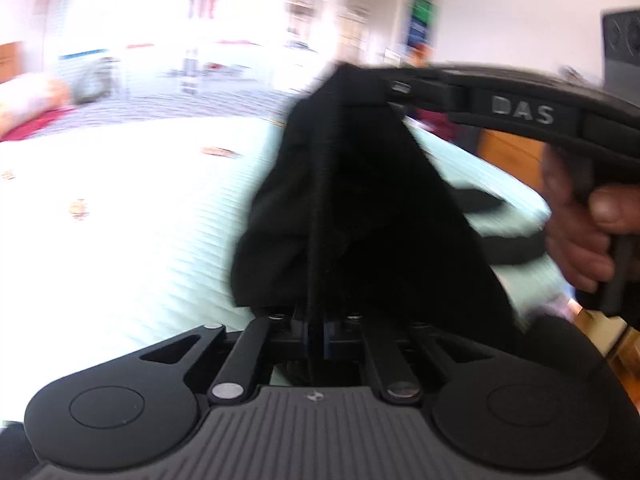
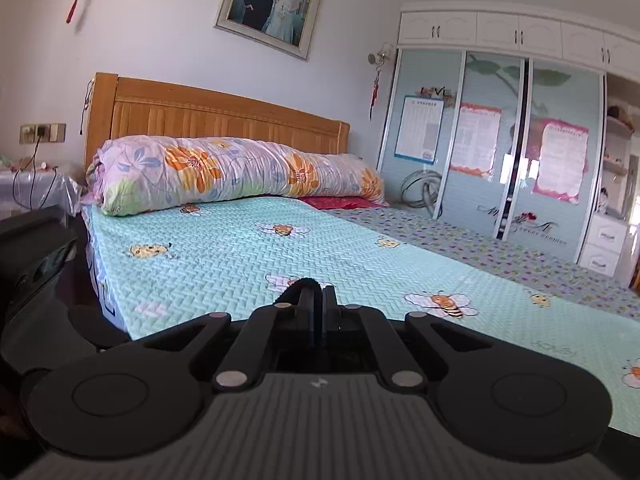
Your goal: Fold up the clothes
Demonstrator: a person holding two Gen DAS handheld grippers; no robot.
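Observation:
A black garment hangs in a peak over the mint bee-print bed. In the left wrist view my left gripper is shut, its fingers running up into the cloth, which drapes on both sides and hides the tips. My right gripper reaches in from the right, held by a hand, and pinches the garment's top corner. In the right wrist view my right gripper is shut with a small ribbed black edge of the garment showing at its tips. The left wrist view is motion-blurred.
The bed stretches ahead of the right gripper, with a rolled floral duvet against the wooden headboard. A mirrored wardrobe stands along the right wall. A side table with cables sits at the far left.

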